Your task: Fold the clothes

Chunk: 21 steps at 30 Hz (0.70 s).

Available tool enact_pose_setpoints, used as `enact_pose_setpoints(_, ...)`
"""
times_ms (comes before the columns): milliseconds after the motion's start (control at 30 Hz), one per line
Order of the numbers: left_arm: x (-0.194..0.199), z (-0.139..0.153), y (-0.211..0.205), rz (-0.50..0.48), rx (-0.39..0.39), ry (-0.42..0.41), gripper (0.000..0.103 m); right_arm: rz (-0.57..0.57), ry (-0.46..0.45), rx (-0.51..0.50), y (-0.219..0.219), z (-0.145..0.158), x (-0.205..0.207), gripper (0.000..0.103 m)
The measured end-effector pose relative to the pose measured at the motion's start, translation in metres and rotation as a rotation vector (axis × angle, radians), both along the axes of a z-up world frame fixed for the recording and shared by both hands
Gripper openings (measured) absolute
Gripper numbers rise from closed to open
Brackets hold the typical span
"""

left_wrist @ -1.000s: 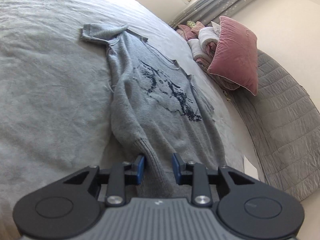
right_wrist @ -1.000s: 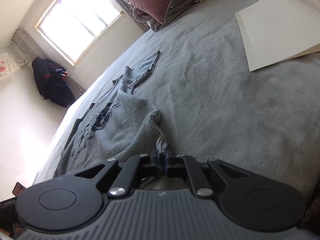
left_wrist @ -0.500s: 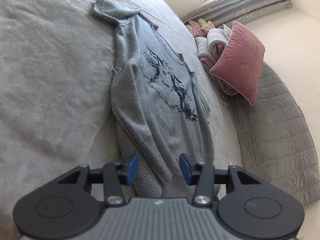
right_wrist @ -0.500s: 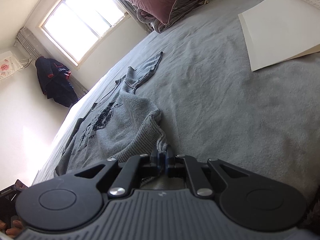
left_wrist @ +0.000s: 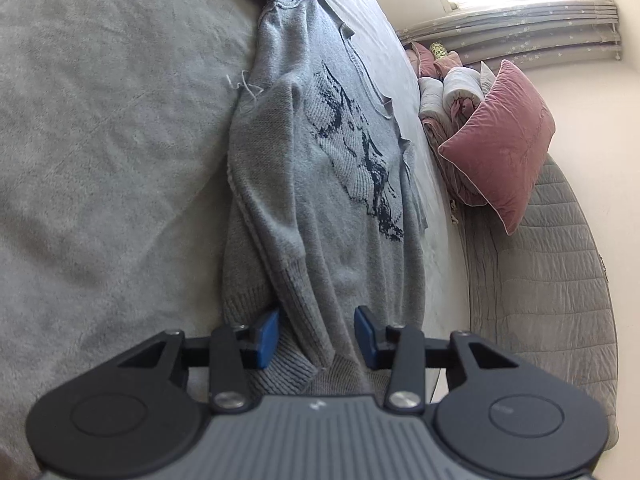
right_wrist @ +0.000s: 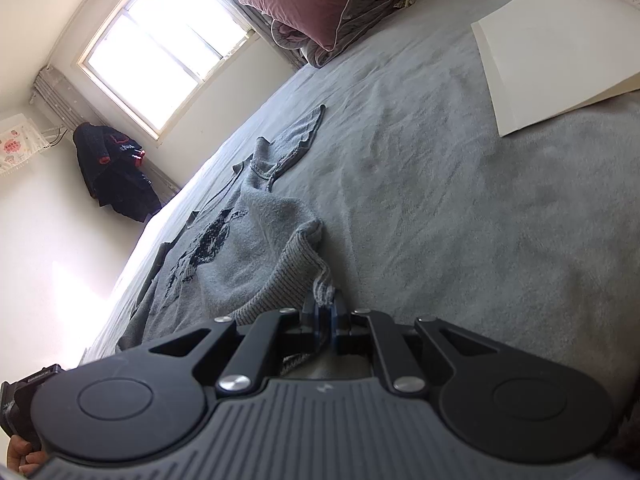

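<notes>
A grey knit sweater (left_wrist: 320, 184) with a dark blue print lies stretched out on the grey bedspread (left_wrist: 100, 160), its ribbed hem nearest me. My left gripper (left_wrist: 316, 338) is open, its blue pads on either side of a raised fold of the hem, not closed on it. In the right wrist view the same sweater (right_wrist: 240, 248) is bunched and lifted at one hem corner. My right gripper (right_wrist: 325, 320) is shut on that ribbed corner, which sticks up between the pads. One sleeve (right_wrist: 300, 140) lies spread out beyond.
A pink cushion (left_wrist: 500, 140) and rolled bedding (left_wrist: 448, 92) sit by the quilted headboard (left_wrist: 560, 280). A white sheet of paper (right_wrist: 552, 60) lies on the bed at the right. A dark jacket (right_wrist: 112, 176) hangs near the window. A hand (right_wrist: 20, 456) shows at the lower left.
The left gripper has opened wider and moved forward over the hem, the sweater now nearer. The right gripper stays shut on the hem corner, barely moved.
</notes>
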<state>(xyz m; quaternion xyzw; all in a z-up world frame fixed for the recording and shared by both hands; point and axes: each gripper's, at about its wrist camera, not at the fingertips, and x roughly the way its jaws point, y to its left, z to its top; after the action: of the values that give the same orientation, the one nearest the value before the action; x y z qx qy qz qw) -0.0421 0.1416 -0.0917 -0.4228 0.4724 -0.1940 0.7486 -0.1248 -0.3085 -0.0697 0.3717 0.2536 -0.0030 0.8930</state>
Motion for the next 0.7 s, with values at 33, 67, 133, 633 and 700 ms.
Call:
enact_pose_setpoints(33,0.000,0.000,-0.002,-0.006,0.011,-0.006,0.038,0.000,0.000,0.000,0.000,0.000,0.000,0.008)
enact_pose_setpoints(67,-0.001,0.001,-0.004,-0.011,0.020,-0.013,0.038,-0.001,-0.001,-0.001,0.000,0.000,0.000,0.008)
enact_pose_setpoints(133,-0.001,0.001,-0.004,0.000,0.012,-0.020,0.035,-0.002,-0.002,-0.003,0.001,0.000,0.000,0.008)
enact_pose_setpoints(633,-0.024,0.039,0.039,0.025,0.048,-0.096,0.004,0.000,-0.018,0.032,-0.002,0.005,-0.003,0.008)
enact_pose_setpoints(700,-0.031,0.047,0.056,0.033,0.065,-0.103,0.004,0.002,-0.018,0.033,-0.003,0.007,-0.004,0.008)
